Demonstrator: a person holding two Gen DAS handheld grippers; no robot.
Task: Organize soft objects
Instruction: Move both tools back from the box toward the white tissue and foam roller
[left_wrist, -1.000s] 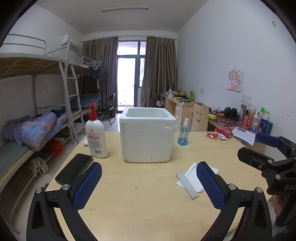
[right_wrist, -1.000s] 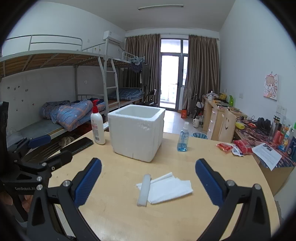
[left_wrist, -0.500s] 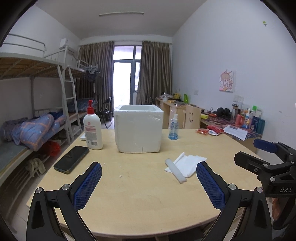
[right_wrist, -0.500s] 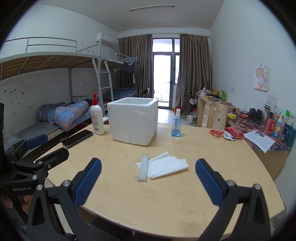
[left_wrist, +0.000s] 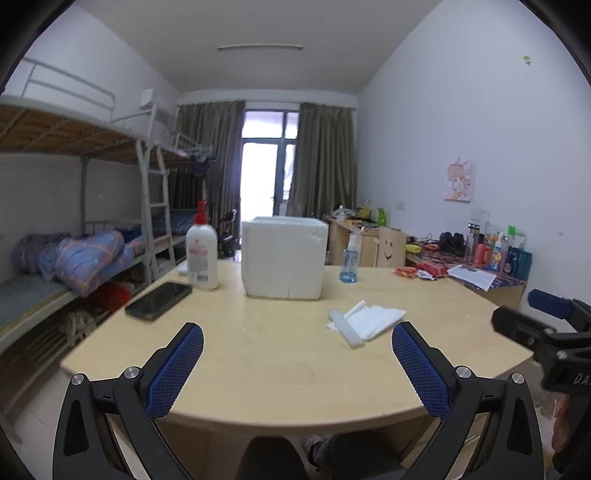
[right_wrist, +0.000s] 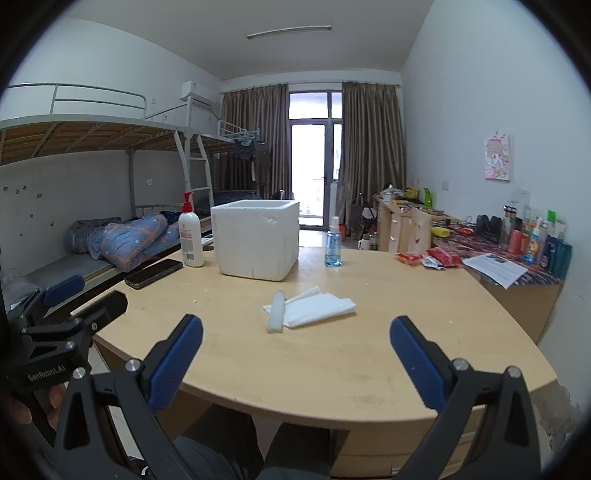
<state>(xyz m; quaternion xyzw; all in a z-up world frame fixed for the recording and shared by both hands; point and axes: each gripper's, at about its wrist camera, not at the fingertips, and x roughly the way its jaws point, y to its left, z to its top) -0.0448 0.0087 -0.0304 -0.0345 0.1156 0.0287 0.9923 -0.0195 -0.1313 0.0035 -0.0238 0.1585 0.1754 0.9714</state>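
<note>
A white foam box (left_wrist: 284, 256) (right_wrist: 257, 240) stands open-topped on the round wooden table (left_wrist: 280, 354) (right_wrist: 332, 354). In front of it lie a white foam stick (left_wrist: 345, 328) (right_wrist: 276, 317) and folded white foam sheets (left_wrist: 375, 318) (right_wrist: 319, 305), touching each other. My left gripper (left_wrist: 297, 363) is open and empty, held at the table's near edge, well short of the foam pieces. My right gripper (right_wrist: 295, 360) is open and empty, also at the near edge. Each gripper shows at the side of the other's view.
A lotion pump bottle (left_wrist: 201, 254) (right_wrist: 190, 236) and a black phone (left_wrist: 159, 301) (right_wrist: 154, 273) sit at the table's left. A blue spray bottle (left_wrist: 348, 260) (right_wrist: 333, 243) and red snack packs (right_wrist: 428, 257) sit at the back right. Bunk beds stand left, a cluttered desk right.
Both grippers have pulled back and lowered away from the table; the box and foam pieces look farther and the near table edge is now in view. Nothing on the table moved.
</note>
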